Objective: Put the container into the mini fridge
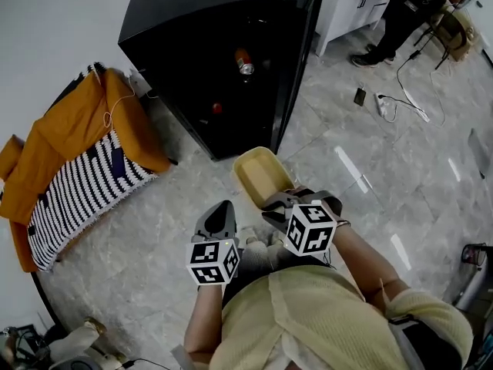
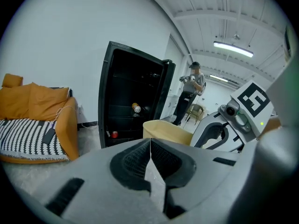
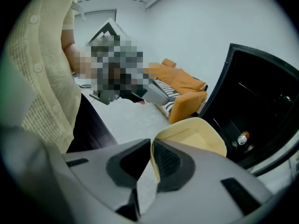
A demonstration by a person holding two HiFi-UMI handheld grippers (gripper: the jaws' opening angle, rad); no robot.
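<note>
Just one pale yellow container (image 1: 260,172), rim pinched by right gripper (image 1: 279,204), hung before open mini fridge (image 1: 177,21); left gripper (image 1: 221,209) pressed together, empty. Inside: one can (image 1: 244,63), one red item (image 1: 217,108).

The person wore a pale yellow buttoned knit top (image 1: 323,322) over a dark lower garment (image 3: 88,125). The left gripper (image 1: 220,209) and right gripper (image 1: 283,201) were grey with black ribbed pads (image 2: 133,160), each carrying a white cube (image 1: 310,228) with black square markers.

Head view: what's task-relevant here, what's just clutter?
Job: container, gripped by right gripper; open mini fridge.
Clutter: orange sofa, striped blanket, power strip on floor, can inside fridge.
</note>
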